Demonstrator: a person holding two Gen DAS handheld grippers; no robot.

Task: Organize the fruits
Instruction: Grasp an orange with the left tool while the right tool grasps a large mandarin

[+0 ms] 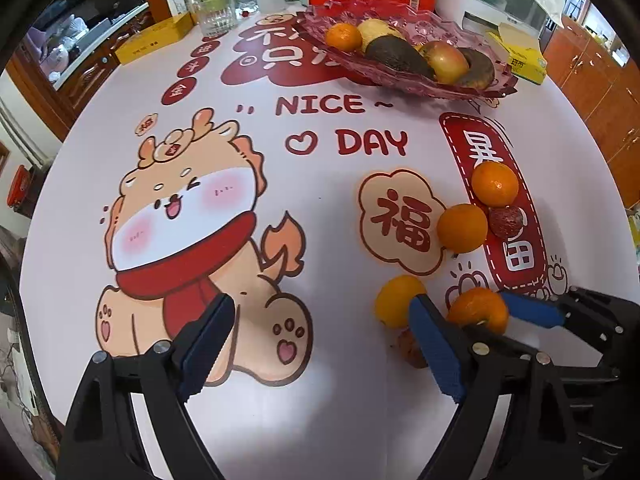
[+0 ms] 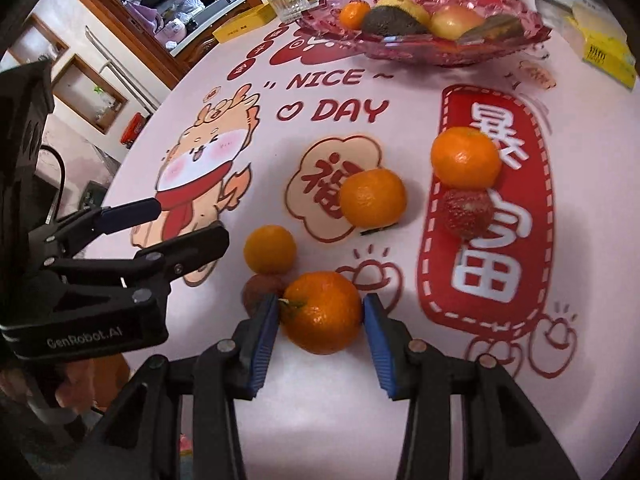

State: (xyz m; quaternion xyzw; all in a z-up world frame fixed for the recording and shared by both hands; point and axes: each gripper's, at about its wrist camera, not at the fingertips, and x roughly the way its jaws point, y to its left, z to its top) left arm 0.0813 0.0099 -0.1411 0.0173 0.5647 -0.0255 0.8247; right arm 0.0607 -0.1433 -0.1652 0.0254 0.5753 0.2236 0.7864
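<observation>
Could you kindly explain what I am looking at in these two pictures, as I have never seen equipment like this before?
No robot is here: a person holds a two-finger claw in each hand, and a wide-angle camera on each looks forward along its fingers. One picture comes from the left claw, the other from the right claw.

Both look down on a round table covered with a cartoon print. Loose on it lie several mandarins and two small dark red fruits. At the far side a pink glass bowl already holds fruit.

The left claw stands wide open over the print with nothing between its fingers. The right claw has its blue pads on either side of the nearest mandarin, seemingly gripping it.
</observation>
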